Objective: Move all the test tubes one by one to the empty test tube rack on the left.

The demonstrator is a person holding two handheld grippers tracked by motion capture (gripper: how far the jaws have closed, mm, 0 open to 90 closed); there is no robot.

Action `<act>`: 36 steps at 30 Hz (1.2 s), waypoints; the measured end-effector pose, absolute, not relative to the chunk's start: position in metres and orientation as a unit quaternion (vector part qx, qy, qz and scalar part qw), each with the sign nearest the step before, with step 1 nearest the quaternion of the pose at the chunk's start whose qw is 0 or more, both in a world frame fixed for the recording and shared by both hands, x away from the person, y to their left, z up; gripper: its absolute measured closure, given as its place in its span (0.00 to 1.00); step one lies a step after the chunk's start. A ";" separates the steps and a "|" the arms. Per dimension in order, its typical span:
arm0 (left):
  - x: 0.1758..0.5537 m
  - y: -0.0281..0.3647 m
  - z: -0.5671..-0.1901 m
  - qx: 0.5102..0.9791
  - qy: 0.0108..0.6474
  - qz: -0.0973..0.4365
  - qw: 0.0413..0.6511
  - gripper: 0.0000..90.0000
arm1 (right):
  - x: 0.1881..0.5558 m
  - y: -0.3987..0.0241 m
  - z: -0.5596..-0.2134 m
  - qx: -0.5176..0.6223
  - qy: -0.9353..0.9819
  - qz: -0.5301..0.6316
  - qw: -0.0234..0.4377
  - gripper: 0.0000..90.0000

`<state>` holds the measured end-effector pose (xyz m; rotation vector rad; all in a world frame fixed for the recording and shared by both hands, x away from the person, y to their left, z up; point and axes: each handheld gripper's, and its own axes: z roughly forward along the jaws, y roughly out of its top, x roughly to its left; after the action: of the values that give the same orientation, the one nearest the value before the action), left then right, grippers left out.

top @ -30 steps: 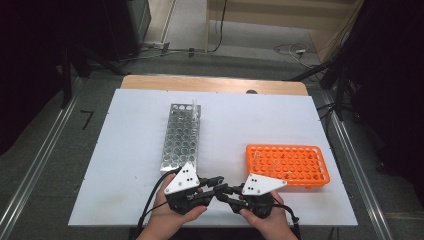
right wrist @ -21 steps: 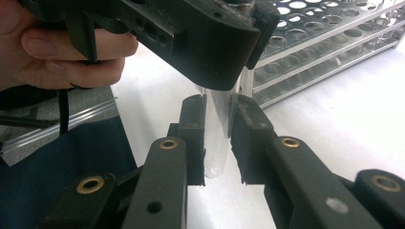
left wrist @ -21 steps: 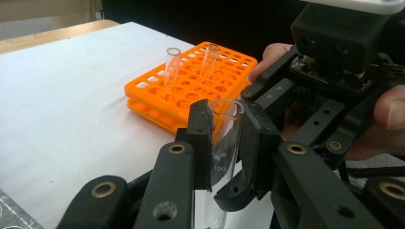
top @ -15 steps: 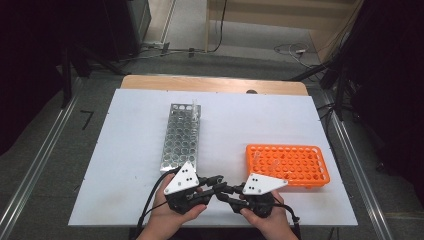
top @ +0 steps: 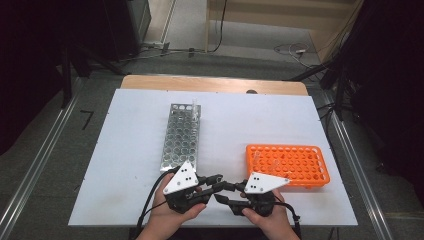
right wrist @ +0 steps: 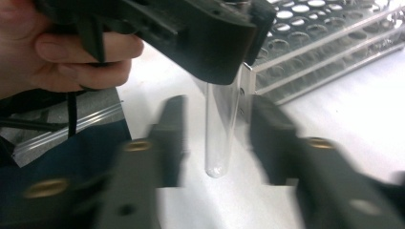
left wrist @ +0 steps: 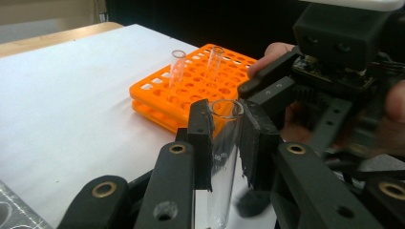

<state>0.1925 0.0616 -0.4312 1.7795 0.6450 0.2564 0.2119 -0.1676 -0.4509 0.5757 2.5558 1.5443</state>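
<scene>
Metal rack (top: 182,136): left of centre on the white table (top: 125,150), one clear tube at its far end.
Left gripper (top: 212,183): jaws clamped on the glass test tube (left wrist: 223,157), held upright near the table's front edge; tube bottom cut off in the left gripper view.
Right gripper (top: 223,199): jaws have just been opening, blurred, standing off either side of the tube.
Orange rack (top: 289,164): right, two tubes standing in it.
</scene>
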 end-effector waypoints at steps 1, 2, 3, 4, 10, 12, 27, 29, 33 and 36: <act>0.192 0.062 -0.431 0.760 0.277 0.109 0.578 0.85 | 0.212 -0.168 -0.450 0.187 0.839 0.508 0.053 0.38; 0.193 0.063 -0.431 0.759 0.277 0.110 0.579 0.85 | 0.212 -0.169 -0.450 0.186 0.838 0.511 0.048 0.27; 0.193 0.063 -0.430 0.759 0.277 0.111 0.578 0.85 | 0.213 -0.170 -0.449 0.186 0.836 0.514 0.047 0.17; 0.193 0.064 -0.430 0.758 0.278 0.112 0.579 0.85 | 0.213 -0.170 -0.449 0.185 0.836 0.515 0.045 0.07; 0.194 0.067 -0.428 0.756 0.283 0.117 0.579 0.85 | 0.214 -0.178 -0.444 0.183 0.827 0.529 0.041 0.00; 0.194 0.068 -0.427 0.753 0.285 0.120 0.581 0.85 | 0.215 -0.181 -0.444 0.188 0.825 0.532 0.044 0.00; 0.207 0.087 -0.413 0.738 0.310 0.158 0.578 0.85 | 0.223 -0.218 -0.440 0.221 0.809 0.541 0.070 0.00; 0.210 0.089 -0.410 0.735 0.314 0.163 0.579 0.85 | 0.224 -0.224 -0.439 0.225 0.807 0.541 0.075 0.00; 0.219 0.092 -0.403 0.728 0.324 0.173 0.579 0.85 | 0.227 -0.234 -0.438 0.235 0.802 0.543 0.080 0.00; 0.226 0.094 -0.398 0.726 0.326 0.181 0.578 0.85 | 0.228 -0.241 -0.437 0.241 0.799 0.544 0.085 0.00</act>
<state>0.2258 0.0942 -0.3983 1.6987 0.7633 0.4243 0.2278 -0.2409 -0.4368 0.7177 2.3829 1.6220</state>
